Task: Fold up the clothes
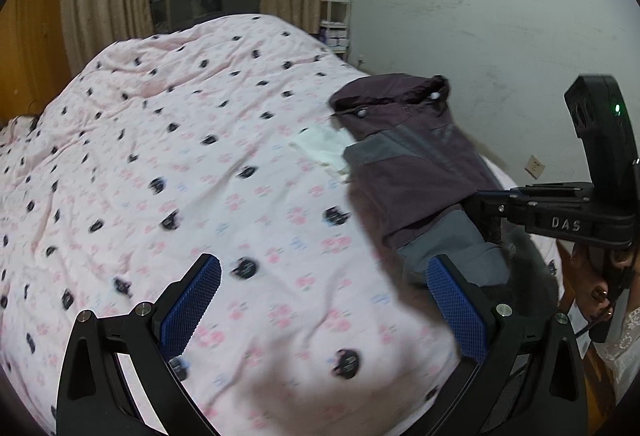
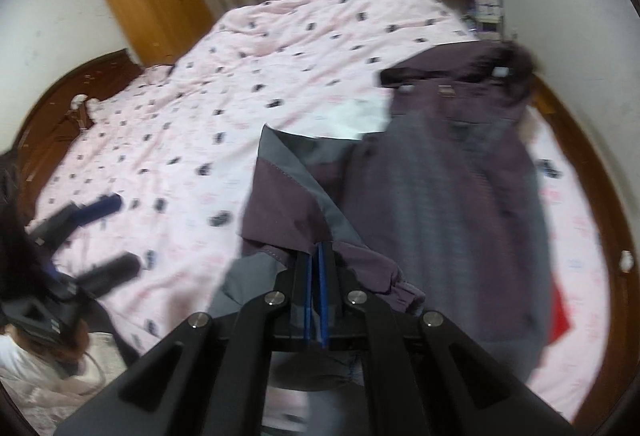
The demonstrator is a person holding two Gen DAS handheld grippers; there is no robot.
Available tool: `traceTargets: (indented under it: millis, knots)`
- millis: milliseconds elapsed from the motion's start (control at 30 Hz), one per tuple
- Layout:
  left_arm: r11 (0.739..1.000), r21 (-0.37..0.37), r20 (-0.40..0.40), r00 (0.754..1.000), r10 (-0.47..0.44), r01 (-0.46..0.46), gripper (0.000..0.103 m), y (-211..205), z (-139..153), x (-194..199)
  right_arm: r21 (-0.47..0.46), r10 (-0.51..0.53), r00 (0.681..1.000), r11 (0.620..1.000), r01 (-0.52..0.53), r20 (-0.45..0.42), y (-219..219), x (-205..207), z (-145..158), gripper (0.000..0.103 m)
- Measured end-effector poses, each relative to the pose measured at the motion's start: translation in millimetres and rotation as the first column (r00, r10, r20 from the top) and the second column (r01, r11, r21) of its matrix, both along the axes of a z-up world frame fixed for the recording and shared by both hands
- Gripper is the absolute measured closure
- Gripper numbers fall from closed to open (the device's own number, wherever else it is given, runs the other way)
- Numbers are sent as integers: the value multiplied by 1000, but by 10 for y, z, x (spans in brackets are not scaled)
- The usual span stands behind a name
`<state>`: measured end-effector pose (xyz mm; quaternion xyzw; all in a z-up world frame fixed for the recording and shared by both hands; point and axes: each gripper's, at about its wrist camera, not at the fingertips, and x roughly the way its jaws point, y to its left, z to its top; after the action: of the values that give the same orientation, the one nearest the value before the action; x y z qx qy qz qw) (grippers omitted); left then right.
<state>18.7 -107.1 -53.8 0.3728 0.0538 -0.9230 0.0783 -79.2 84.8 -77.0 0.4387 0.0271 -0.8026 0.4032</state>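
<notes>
Jacket (image 2: 440,172) blurred, right gripper (image 2: 316,256) clamping sleeve

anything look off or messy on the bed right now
The purple-grey jacket lies askew at the bed's edge, one sleeve pulled sideways in the right gripper. A white item pokes out beneath it.

Matte black two-finger tool (image 1: 323,310) in each hand.
Blue textured pads (image 1: 191,306), silver round screws, embossed "DAS" on the right tool (image 2: 316,256), green light; white lace sleeve (image 1: 628,340).

jacket (image 1: 416,172) on bed (image 1: 180,156), right side
</notes>
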Motion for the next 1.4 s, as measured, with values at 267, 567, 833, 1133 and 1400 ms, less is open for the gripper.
traceTargets:
  millis: [267, 567, 833, 1133, 1400]
  knots:
    - [996, -1, 3, 996, 95, -95, 1, -501, -85, 330, -39, 102, 993, 994, -100, 64, -780, 161, -3, 100]
    - [988, 31, -4, 988, 154, -154, 1, -884, -148, 589, -34, 146, 985, 989, -144, 94, -1343, 286, -29, 100]
    - [989, 60, -20, 991, 135, -134, 1, -1034, -244, 659, -37, 173, 976, 985, -170, 129, -1747, 360, -27, 100]
    - [992, 101, -131, 990, -61, 74, 1, -738, -244, 579, -41, 205, 968, 979, -201, 143, -1911, 357, 84, 100]
    - [994, 74, -159, 985, -71, 84, 18, -638, -279, 332, -45, 212, 963, 977, -208, 164, -1811, 272, 99, 100]
